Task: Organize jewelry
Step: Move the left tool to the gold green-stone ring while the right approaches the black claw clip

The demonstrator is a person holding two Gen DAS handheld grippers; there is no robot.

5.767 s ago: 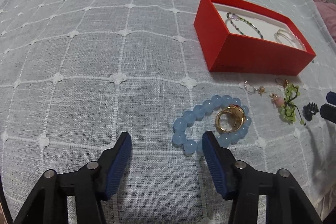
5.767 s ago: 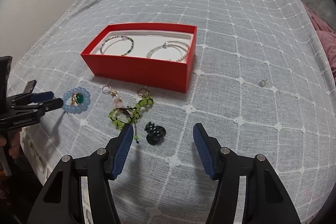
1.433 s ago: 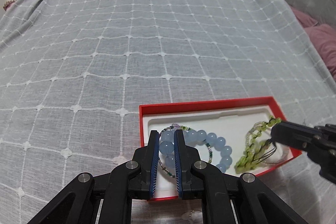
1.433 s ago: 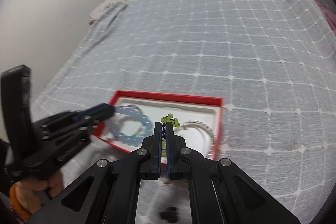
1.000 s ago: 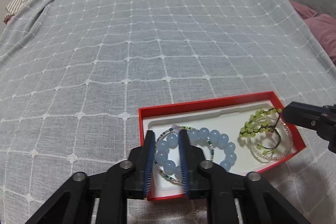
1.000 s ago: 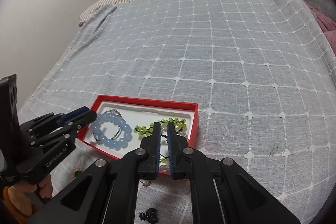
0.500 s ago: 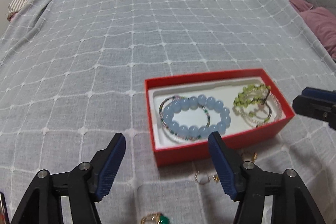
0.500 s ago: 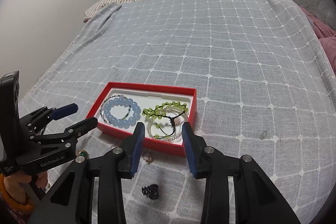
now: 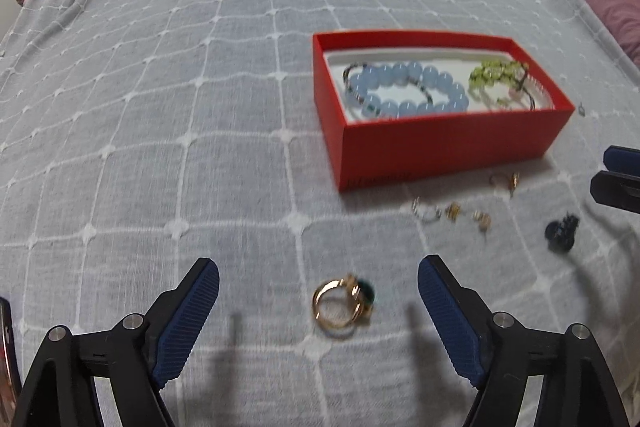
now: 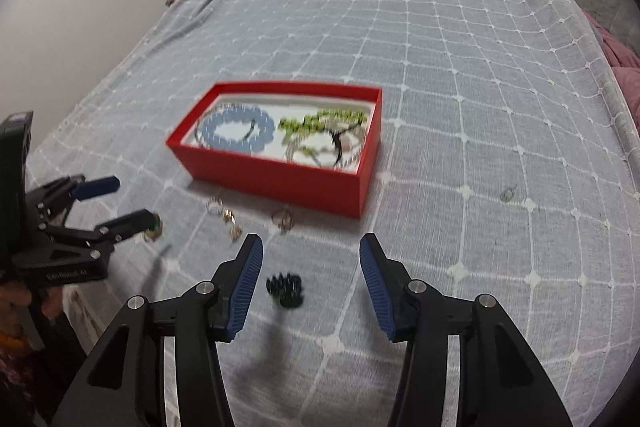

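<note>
**A:** Since you're holding both tools, where is the jewelry relative to them?

**B:** A gold ring with a green stone (image 9: pixel 345 303) lies on the bedspread (image 9: pixel 160 107) directly between the spread fingers of my left gripper (image 9: pixel 319 301), which is wide apart and holding nothing. I judge I've lined it up that way so closing would catch the ring.

**A:** And the right one?

**B:** My right gripper (image 10: pixel 311 277) is also spread wide and empty, with a small black claw clip (image 10: pixel 285 289) lying between its fingers, nearer the left one.

**A:** What's beyond them?

**B:** Ahead of both tools, a few small gold earrings (image 9: pixel 452 211) are scattered just in front of a red box (image 9: pixel 440 147). Inside it, a pale blue bead bracelet (image 9: pixel 404 91) lies toward my left and a green bead bracelet (image 9: pixel 496 77) toward my right, over thinner bangles. The view is slightly blurred, so finer detail escapes me.

**A:** What remains?

**B:** By my judgement, the ring, clip and earrings.
</note>
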